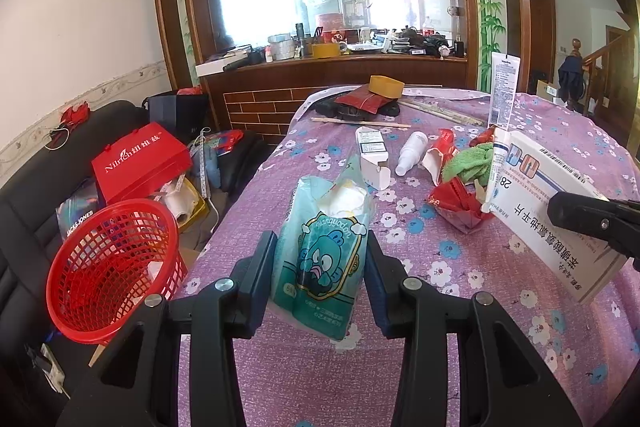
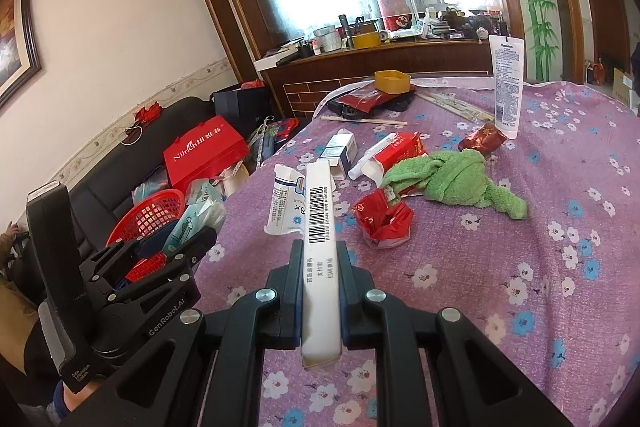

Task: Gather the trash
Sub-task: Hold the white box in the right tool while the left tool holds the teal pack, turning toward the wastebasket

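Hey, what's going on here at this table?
Someone is clearing trash off a purple floral tablecloth using two handheld tools. The left tool is shut on a teal tissue pack, with a red mesh basket just off the table's edge to its left. The right tool grips a white medicine box. A green cloth, red wrappers and small cartons remain.

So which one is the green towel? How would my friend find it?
Start at the purple flowered tablecloth and find the tall white lotion tube standing upright. In front of it lies the green towel, crumpled beside a red carton. It is the only soft, fuzzy green thing there.
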Available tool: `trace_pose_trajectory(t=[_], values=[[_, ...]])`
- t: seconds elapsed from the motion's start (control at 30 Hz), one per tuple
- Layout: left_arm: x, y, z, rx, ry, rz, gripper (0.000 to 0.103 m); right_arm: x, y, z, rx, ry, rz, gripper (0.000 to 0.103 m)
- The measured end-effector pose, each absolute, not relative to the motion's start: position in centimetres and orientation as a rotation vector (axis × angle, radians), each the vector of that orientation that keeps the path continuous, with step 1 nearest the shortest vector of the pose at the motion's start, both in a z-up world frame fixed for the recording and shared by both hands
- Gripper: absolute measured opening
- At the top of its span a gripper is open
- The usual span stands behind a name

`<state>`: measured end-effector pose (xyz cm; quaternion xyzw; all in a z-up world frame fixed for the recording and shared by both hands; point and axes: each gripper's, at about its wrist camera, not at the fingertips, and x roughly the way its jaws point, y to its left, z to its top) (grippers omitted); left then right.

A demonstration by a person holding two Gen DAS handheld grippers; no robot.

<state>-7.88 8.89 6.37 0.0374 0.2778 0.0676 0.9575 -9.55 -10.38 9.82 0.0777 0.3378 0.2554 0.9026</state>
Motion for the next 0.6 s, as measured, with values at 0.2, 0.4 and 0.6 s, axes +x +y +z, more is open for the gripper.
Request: trace_pose_trajectory(t=[0.2,0.4,0.6], values=[[-7.88,8.96,6.35,0.079,0.565,0.138,0.041,-9.37,-10.08,9.6,0.156,0.706,0.532,0.014],[-7.91,9.06,6.36,0.073,0.563,0.14,0.041,-9.38,-9.93,9.53,0.154,0.709,0.534,0.014],[-8.17,9.61,6.16,0.067,0.563,0.145,0.041,-9.18,-9.79,9.34,0.153,0.716,0.536,0.014]])
